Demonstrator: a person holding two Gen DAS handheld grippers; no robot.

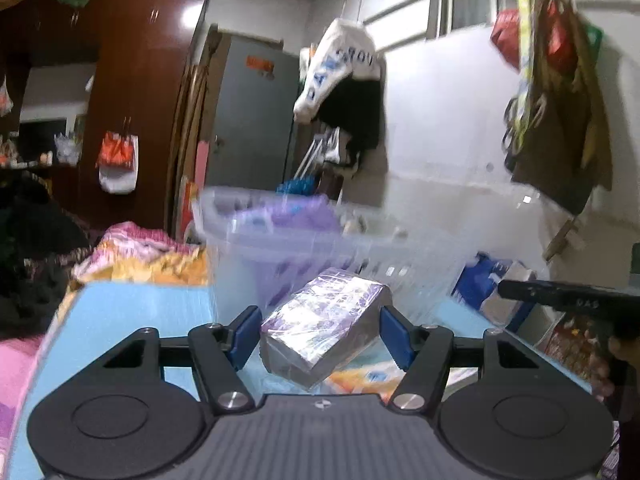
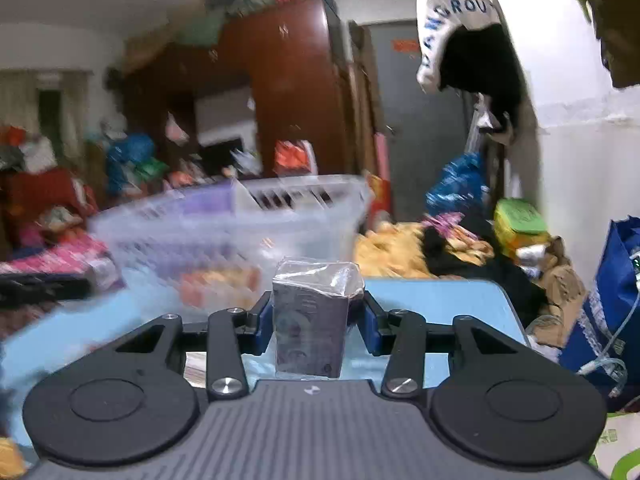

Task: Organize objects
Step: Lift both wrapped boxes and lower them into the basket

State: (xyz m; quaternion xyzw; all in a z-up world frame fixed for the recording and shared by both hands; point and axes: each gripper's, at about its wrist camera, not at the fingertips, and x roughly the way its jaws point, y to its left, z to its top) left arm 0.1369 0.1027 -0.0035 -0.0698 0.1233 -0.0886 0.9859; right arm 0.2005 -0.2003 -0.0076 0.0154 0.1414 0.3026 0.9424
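Note:
My left gripper (image 1: 320,330) is shut on a purple-and-white wrapped pack (image 1: 320,328), held tilted above the light blue table (image 1: 132,316). Just beyond it stands a clear plastic basket (image 1: 304,236) with purple items inside. The other gripper's black finger (image 1: 568,298) pokes in from the right. My right gripper (image 2: 316,322) is shut on a dark purple wrapped box (image 2: 310,328), held upright over the blue table (image 2: 440,304). The clear basket (image 2: 224,224) sits ahead and left of it, blurred, with purple and orange packs inside.
A bed with colourful bedding (image 1: 136,248) lies left of the table. A brown wardrobe (image 1: 132,92) and grey door (image 1: 252,112) stand behind. Clothes hang on the wall (image 1: 348,80). A blue bag (image 2: 612,304) and clutter (image 2: 516,224) sit right of the table.

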